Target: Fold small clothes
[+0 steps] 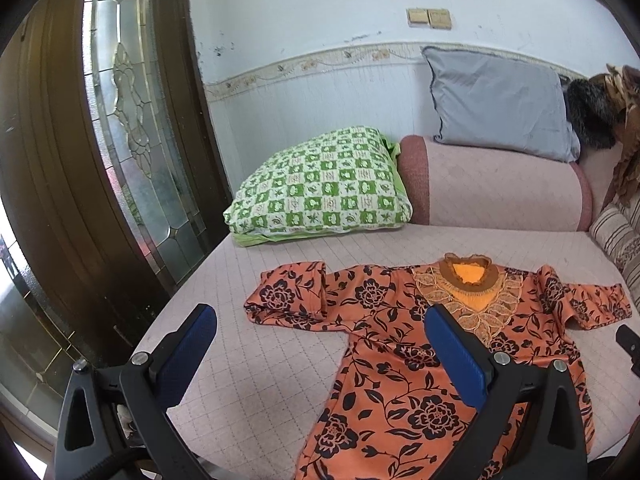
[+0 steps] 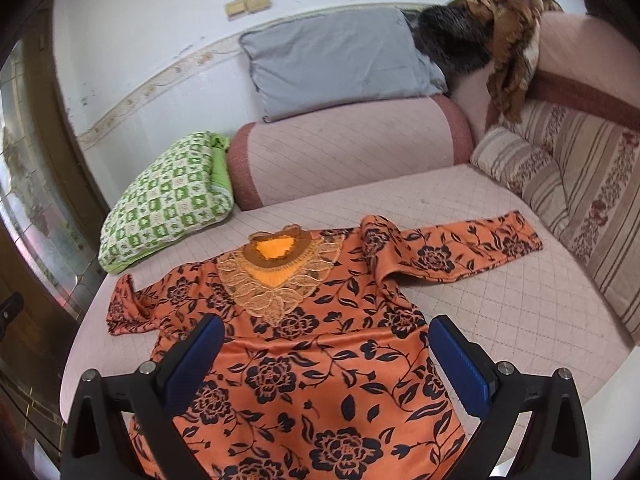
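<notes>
Orange black-flowered blouse [image 2: 304, 344] lies spread flat, lace-trimmed neckline upward.

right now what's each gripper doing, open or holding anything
left gripper: open, holding nothing, above the orange dress.
right gripper: open, holding nothing.

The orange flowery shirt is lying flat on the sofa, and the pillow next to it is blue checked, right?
Not quite. The orange flowery shirt does lie on the sofa, but the checked pillow is green and white, as the left wrist view shows.
</notes>
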